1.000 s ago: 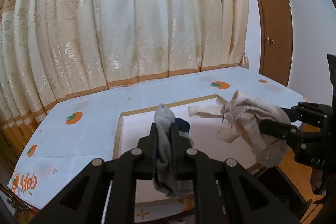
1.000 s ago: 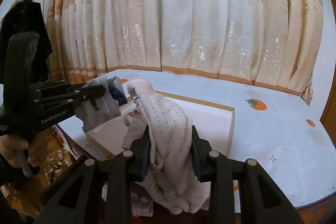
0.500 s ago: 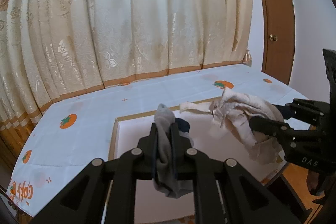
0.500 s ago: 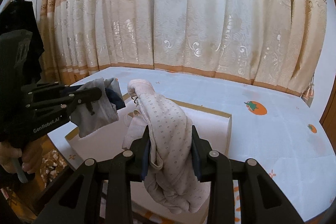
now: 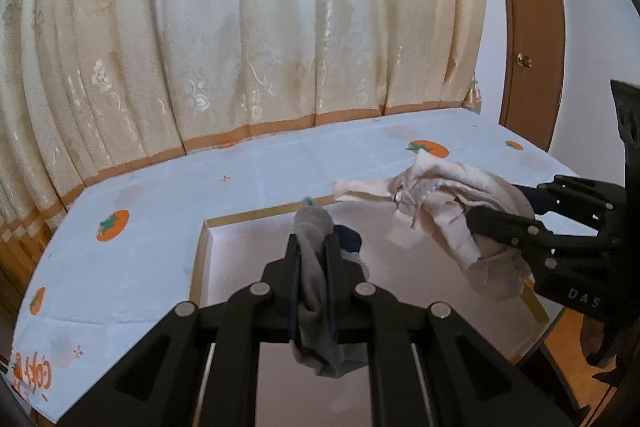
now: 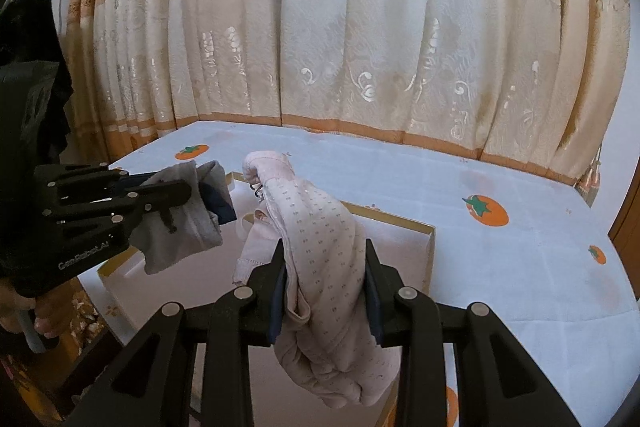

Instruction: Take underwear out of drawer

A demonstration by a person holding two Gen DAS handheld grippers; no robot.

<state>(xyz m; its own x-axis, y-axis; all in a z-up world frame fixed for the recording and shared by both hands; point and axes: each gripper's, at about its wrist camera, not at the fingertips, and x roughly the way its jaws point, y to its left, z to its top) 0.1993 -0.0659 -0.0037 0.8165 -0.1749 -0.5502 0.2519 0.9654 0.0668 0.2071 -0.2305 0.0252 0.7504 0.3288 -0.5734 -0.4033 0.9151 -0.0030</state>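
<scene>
My left gripper (image 5: 314, 247) is shut on a grey undergarment with a dark blue edge (image 5: 316, 291), which hangs in the air. From the right wrist view the same gripper (image 6: 180, 193) and grey undergarment (image 6: 188, 227) show at the left. My right gripper (image 6: 324, 259) is shut on a pale pink dotted undergarment (image 6: 320, 251) that droops below the jaws. In the left wrist view this right gripper (image 5: 496, 211) and its pink undergarment (image 5: 440, 199) sit at the right. Both garments hover over a shallow white box with a gold rim (image 5: 199, 251), also seen as the box (image 6: 428, 255).
The table (image 5: 160, 211) wears a pale blue cloth printed with orange fruit (image 6: 486, 211). Cream floral curtains (image 5: 240, 27) hang close behind it. A brown door (image 5: 532, 47) stands at the right. A person's hand (image 6: 40, 315) grips the left handle.
Both grippers have travelled forward over the table with their garments still clamped; the box and curtain look closer, and the table's near edge has dropped out of view.
</scene>
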